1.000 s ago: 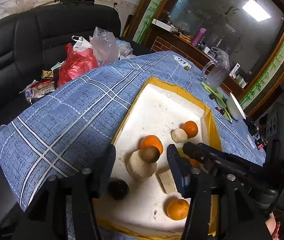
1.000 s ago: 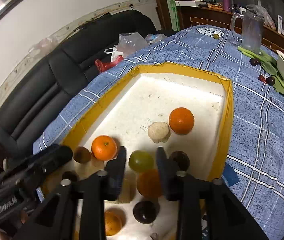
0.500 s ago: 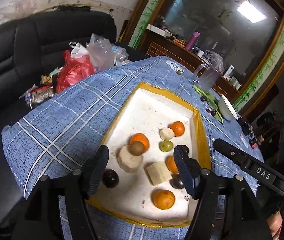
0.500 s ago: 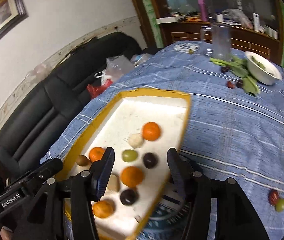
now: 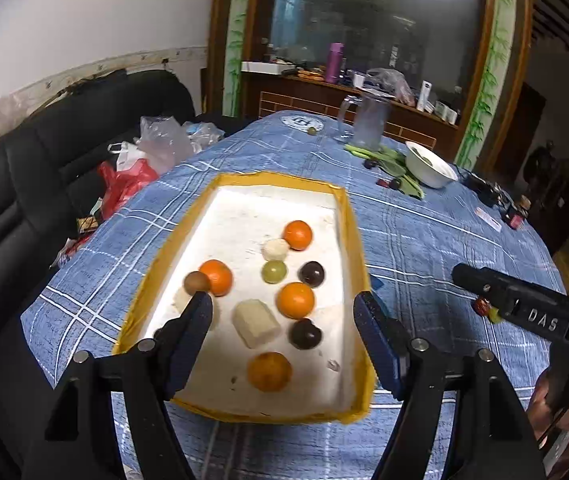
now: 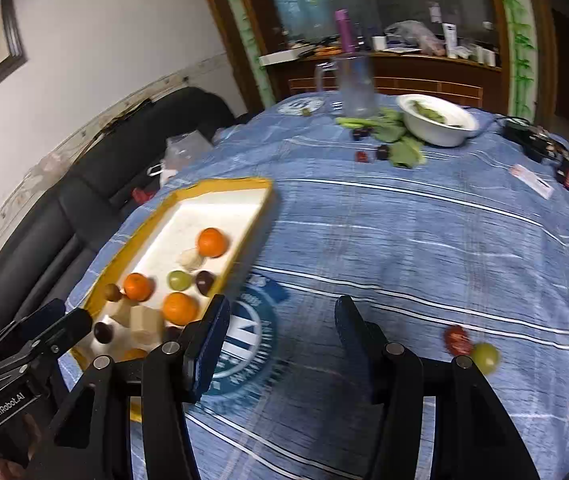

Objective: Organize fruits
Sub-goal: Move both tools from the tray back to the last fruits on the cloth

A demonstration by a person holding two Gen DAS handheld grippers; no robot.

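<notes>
The tray (image 5: 354,248) sits on the desk (image 6: 404,240) and holds most of the fruit: oranges (image 5: 296,300), dark plums (image 5: 311,273), a green grape (image 5: 274,271). The left gripper (image 5: 282,334) hangs over the tray's near end, jaws opening, nothing between them. The right gripper (image 6: 280,334) is right of the tray over bare cloth, open and empty. A red fruit (image 6: 457,339) and a green fruit (image 6: 484,356) lie loose on the desk, right of the tray. Judged step: between picks. Next, the right gripper likely must swing right, straddle a stray and close.
</notes>
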